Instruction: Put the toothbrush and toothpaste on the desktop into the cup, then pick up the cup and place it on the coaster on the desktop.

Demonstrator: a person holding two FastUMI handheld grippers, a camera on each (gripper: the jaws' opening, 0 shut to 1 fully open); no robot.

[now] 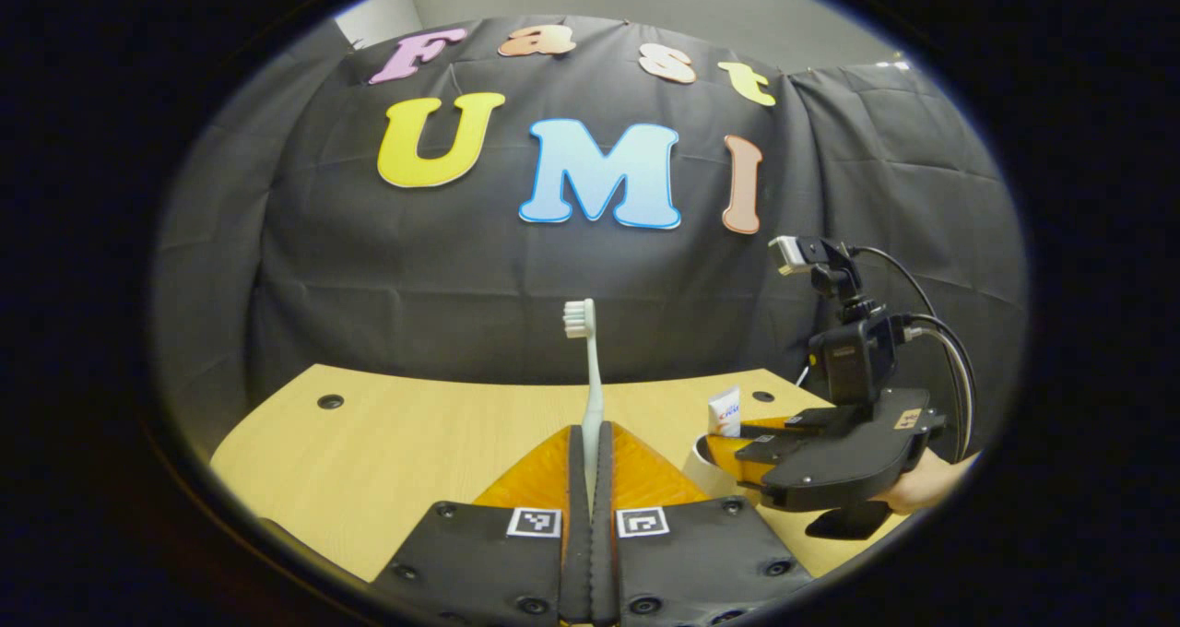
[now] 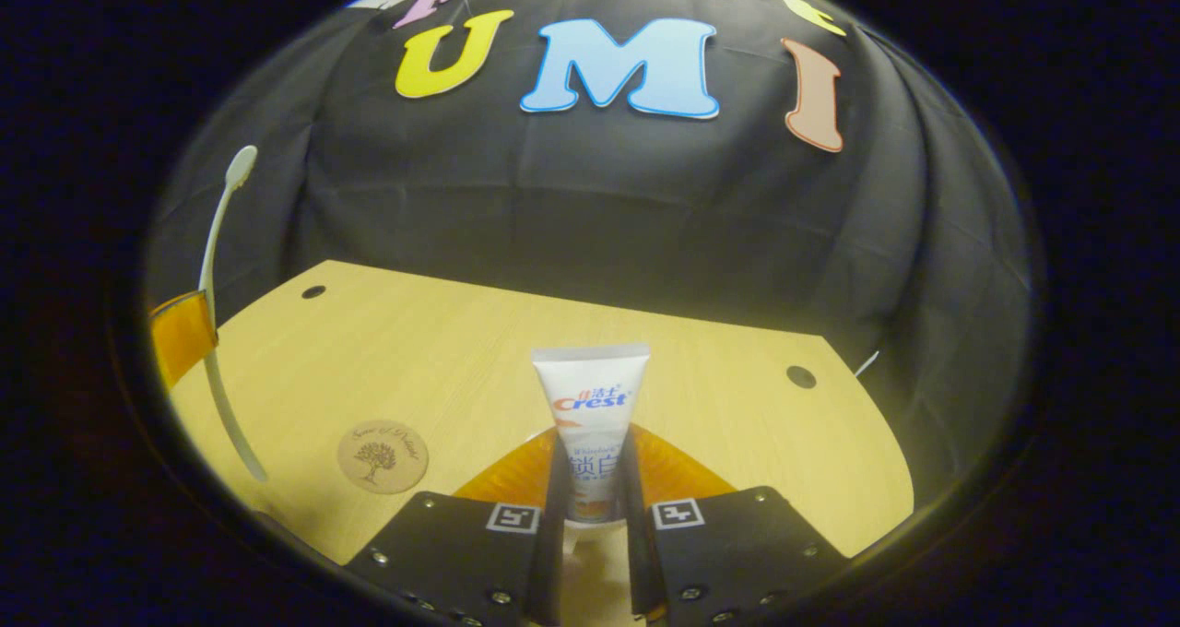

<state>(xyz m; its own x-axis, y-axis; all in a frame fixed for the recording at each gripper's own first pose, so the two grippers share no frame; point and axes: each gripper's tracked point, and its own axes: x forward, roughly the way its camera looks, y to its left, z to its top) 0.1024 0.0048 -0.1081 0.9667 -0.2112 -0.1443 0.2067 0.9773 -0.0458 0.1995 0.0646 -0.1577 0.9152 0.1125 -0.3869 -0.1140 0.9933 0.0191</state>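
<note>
A pale toothbrush (image 1: pixel 590 369) stands upright, bristle head on top, with my left gripper (image 1: pixel 591 431) shut on its handle above the wooden desk (image 1: pixel 396 443). In the right gripper view the same toothbrush (image 2: pixel 214 267) rises at the far left beside an orange finger (image 2: pixel 180 337) of that gripper. My right gripper (image 2: pixel 592 447) is shut on a white toothpaste tube (image 2: pixel 590 396), held crimped end up. Just below the tube a white cup (image 2: pixel 590 558) shows between the fingers. In the left gripper view the right gripper (image 1: pixel 737 443) holds the toothpaste (image 1: pixel 725 412) over the cup (image 1: pixel 702 472) at the right.
A round wooden coaster (image 2: pixel 383 456) with a tree drawing lies flat on the desk (image 2: pixel 719 424), left of my right gripper. The desk has small dark holes (image 2: pixel 800 376) near its back edge. A hand (image 1: pixel 922 484) holds the right gripper. Black cloth hangs behind the desk.
</note>
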